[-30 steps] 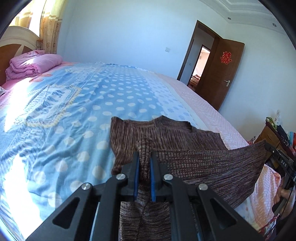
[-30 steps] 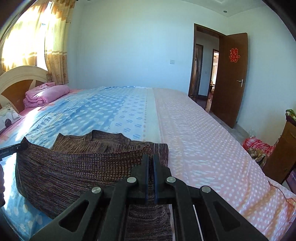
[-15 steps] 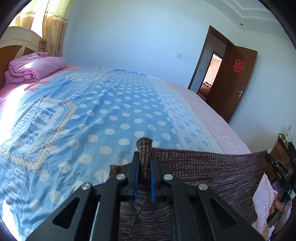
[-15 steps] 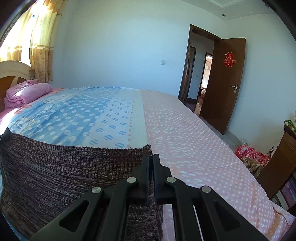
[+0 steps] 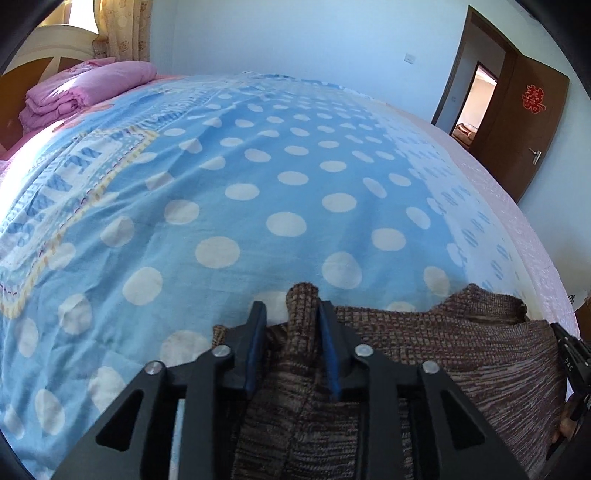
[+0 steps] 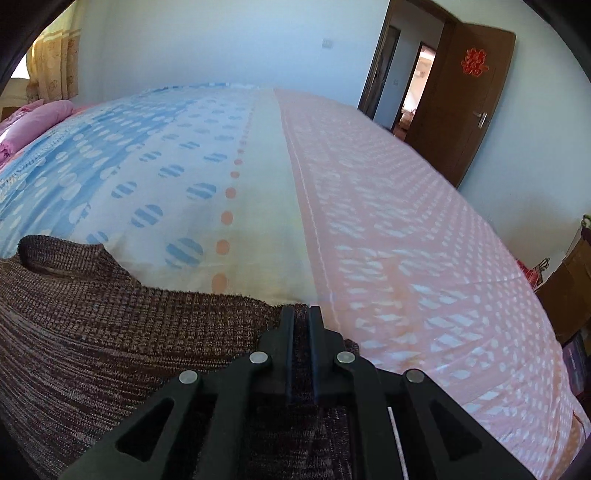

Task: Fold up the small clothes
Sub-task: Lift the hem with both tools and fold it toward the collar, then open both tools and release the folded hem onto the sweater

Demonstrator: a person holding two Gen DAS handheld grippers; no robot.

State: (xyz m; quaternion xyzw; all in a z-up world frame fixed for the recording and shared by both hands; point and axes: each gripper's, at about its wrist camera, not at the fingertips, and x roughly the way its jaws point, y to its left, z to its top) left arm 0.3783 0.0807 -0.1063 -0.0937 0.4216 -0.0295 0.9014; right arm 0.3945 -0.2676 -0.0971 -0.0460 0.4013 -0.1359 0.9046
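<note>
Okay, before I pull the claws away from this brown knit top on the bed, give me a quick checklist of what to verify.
1. Left claw released: ok, its jaws have just been opening, and the knit corner stands loose between them.
2. Right claw released: not ok, shut on the brown knit top.
3. Top resting on the bed cover: ok.
4. Folded edge straight: not ok, it humps near the neckline.
5. Lower layers aligned: cannot tell.

A home bedroom: wide bed (image 5: 258,177) (folded pink quilt (image 5: 85,88)), curtains (image 5: 125,29), wooden door (image 6: 461,103).
</note>
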